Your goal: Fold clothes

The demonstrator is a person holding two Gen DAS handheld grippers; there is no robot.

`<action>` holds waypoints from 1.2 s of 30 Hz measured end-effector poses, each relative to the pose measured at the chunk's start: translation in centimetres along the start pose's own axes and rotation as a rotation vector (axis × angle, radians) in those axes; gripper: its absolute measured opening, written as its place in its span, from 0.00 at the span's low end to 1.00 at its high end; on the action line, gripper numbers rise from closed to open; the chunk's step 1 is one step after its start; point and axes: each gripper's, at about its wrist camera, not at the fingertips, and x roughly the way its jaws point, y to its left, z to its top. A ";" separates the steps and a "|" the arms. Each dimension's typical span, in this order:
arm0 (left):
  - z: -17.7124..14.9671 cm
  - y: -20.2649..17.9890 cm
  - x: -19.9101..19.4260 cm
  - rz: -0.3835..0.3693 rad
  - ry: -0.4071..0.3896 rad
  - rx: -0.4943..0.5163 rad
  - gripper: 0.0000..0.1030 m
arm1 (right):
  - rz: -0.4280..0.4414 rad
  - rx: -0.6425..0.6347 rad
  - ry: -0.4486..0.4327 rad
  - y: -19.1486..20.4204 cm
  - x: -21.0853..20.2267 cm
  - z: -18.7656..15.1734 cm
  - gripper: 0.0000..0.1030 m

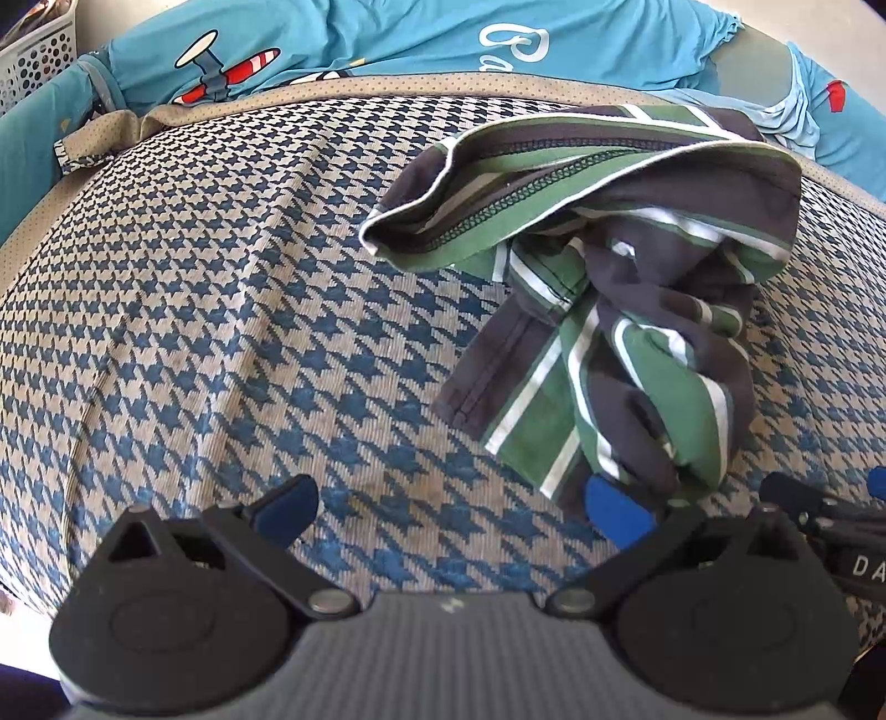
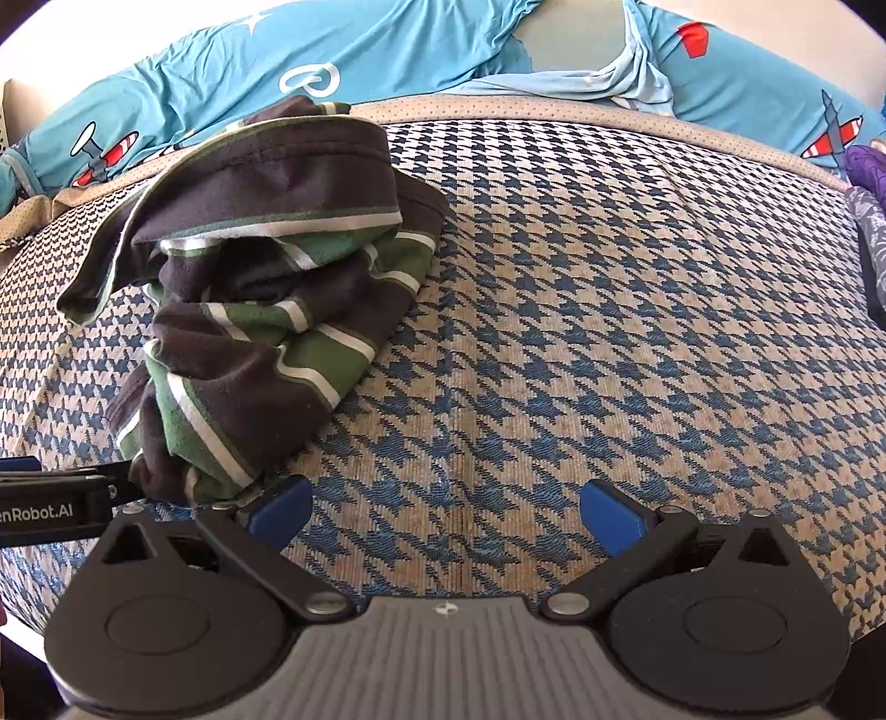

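Both tongs [image 1: 451,507] [image 2: 446,512] gape wide, holding nothing.

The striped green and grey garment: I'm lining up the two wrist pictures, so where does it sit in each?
Left wrist view: the striped garment lies crumpled right of centre, reaching down to the right finger.
Right wrist view: it lies left of centre, above the left finger.
Shared landmark: the blue airplane-print fabric behind the houndstooth cushion.

purple cloth [image 2: 866,166] cut off, basket [image 1: 39,52] cropped
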 end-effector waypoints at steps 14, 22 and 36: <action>-0.5 1.5 0.0 -0.015 0.008 0.019 1.00 | 0.013 0.001 0.019 -0.1 0.8 0.2 1.00; -0.5 1.5 0.0 -0.014 0.011 0.017 1.00 | 0.017 -0.004 0.025 -0.1 0.9 0.2 1.00; -0.4 1.5 0.2 -0.014 0.020 0.008 1.00 | 0.021 -0.019 0.036 -0.2 1.1 0.1 1.00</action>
